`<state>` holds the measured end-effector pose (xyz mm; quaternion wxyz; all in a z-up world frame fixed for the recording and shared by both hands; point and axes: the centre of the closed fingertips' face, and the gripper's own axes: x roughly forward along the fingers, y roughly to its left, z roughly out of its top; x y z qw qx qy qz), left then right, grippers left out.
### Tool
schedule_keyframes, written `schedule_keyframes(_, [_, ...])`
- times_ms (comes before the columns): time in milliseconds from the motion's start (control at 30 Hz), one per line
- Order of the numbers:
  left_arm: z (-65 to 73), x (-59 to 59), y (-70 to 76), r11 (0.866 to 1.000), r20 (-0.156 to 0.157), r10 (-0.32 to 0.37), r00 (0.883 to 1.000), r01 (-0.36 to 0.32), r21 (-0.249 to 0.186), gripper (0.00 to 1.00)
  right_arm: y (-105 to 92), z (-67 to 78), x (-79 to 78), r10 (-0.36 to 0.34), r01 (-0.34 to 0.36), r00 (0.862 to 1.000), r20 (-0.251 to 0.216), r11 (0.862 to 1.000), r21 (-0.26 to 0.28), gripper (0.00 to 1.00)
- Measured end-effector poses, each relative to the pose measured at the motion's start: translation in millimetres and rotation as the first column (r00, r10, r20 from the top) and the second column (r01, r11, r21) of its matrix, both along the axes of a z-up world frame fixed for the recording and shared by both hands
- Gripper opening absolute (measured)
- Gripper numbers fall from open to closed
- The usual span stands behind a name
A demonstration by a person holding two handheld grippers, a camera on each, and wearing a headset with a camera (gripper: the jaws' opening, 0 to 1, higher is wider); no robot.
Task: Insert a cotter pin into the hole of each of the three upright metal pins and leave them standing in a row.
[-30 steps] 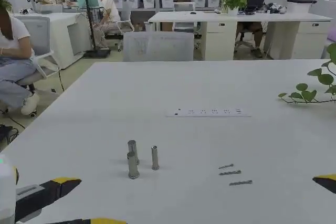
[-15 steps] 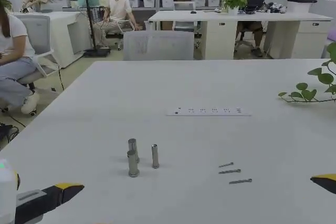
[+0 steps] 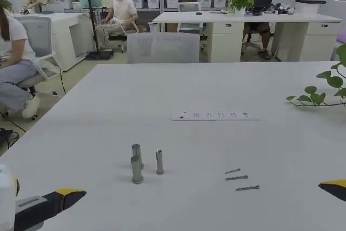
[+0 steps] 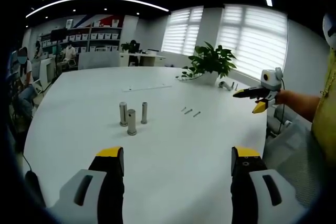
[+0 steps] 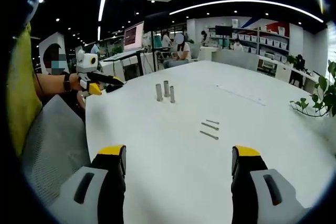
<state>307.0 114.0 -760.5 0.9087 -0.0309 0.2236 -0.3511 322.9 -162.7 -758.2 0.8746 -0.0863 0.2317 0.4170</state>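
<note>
On the table (image 3: 216, 144), three metal pins (image 3: 137, 169) stand unfitted, three cotter pins (image 3: 237, 177) loose nearby; left claw (image 4: 176, 156) and right claw (image 5: 178, 156) gape empty, all insertions remaining.

Three metal pins (image 3: 137, 170) and three cotter pins (image 3: 236, 177) are showing silver-grey against the plain white table (image 3: 216, 79). The left gripper (image 4: 173, 160) and right gripper (image 5: 178, 158) are showing black jaws tipped yellow.

Three short grey metal cylinder pins (image 3: 137, 155) (image 3: 137, 170) (image 3: 159, 162) and three thin silver cotter pins (image 3: 233, 171) (image 3: 237, 177) (image 3: 247, 188) are on one white table (image 3: 270, 150). There is one flat white power strip (image 3: 214, 116). There are two black, yellow-tipped grippers, the left gripper (image 4: 177, 158) and the right gripper (image 5: 178, 156).
</note>
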Motion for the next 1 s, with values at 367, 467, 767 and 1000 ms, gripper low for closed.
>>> schedule_keyframes(367, [0.0,0.6,0.5,1.000,0.003,0.004,1.000,-0.004,-0.001,0.83,0.2,1.0,-0.2,0.000,0.000,1.000,0.001,1.000,0.003,0.84])
schedule_keyframes(467, [0.0,1.2,0.4,1.000,0.003,0.005,1.000,-0.005,-0.001,0.83,0.1,0.8,-0.3,0.001,-0.001,1.000,0.001,1.000,0.002,0.84])
schedule_keyframes(767, [1.0,2.1,0.6,1.000,0.006,0.007,1.000,-0.007,-0.003,0.82,0.4,0.9,-0.5,0.000,0.000,1.000,0.000,1.000,0.003,0.84])
schedule_keyframes(1000, [2.0,3.9,2.0,1.000,0.010,0.012,1.000,-0.012,-0.004,0.82,0.3,1.0,-0.9,-0.001,0.001,1.000,0.001,1.000,0.005,0.84])
